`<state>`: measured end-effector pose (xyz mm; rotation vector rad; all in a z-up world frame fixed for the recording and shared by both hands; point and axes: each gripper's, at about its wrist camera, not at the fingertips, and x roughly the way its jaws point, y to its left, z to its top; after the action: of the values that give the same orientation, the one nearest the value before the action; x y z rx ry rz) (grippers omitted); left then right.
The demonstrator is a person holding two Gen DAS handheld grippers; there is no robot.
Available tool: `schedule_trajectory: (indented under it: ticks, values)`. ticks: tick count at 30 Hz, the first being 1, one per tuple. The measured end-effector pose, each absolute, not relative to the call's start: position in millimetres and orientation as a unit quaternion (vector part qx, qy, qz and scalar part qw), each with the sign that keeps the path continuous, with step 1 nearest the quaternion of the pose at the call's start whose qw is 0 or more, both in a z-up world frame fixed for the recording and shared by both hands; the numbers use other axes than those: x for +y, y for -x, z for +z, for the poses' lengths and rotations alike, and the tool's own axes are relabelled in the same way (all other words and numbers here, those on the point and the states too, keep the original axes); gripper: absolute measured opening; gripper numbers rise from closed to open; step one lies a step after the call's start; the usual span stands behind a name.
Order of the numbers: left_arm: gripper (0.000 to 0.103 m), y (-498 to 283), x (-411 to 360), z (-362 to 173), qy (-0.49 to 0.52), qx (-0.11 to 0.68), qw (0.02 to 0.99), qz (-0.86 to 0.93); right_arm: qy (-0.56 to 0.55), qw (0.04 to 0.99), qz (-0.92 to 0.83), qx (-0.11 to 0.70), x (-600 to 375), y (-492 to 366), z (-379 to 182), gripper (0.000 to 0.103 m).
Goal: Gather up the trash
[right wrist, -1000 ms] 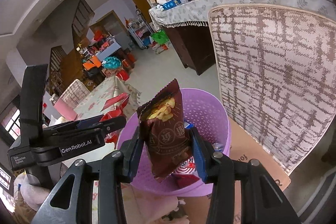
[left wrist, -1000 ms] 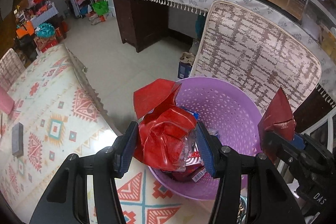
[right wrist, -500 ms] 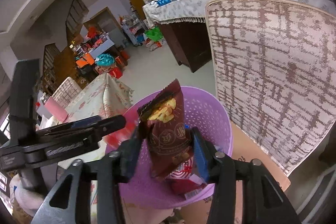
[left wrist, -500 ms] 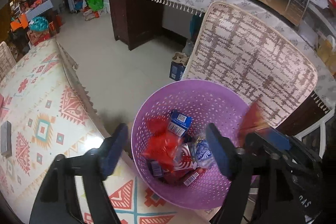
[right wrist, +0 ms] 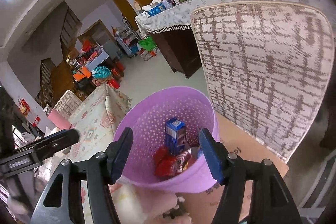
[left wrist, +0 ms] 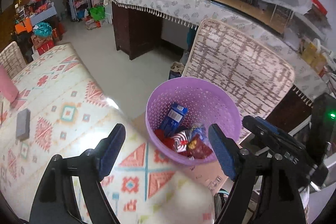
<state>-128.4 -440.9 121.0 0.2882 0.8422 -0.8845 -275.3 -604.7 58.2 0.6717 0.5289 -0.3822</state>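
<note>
With both loads lying in the purple basket [right wrist: 168,102], my left tool [left wrist: 167,147] and right tool [right wrist: 166,152] hang apart, empty; I should lift clear of the rim before seeking more trash.

Basket [left wrist: 210,89] lilac, perforated; inside a blue carton [left wrist: 174,117], red wrappers [right wrist: 164,164], one red-white swirl pack [left wrist: 181,141]. Tablecloth [left wrist: 63,102] cream with coral/teal geometric print; chair back [left wrist: 237,68] beige with brown crosshatch weave. Gripper pads [left wrist: 220,152] blue on black frames.
</note>
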Motion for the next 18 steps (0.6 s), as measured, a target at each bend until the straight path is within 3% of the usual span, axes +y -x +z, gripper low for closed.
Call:
schedule_trajectory:
  ticks: [10,18]
  values:
    - [0.083,184,-357,145,-0.115,0.317,0.856,-0.392,-0.322,0.899,-0.166,0.246,-548,302,68,0.073]
    - [0.096,218,-287,151,-0.081,0.241,0.906,-0.339,-0.294,0.909,-0.169,0.242,-497,318,73,0.078]
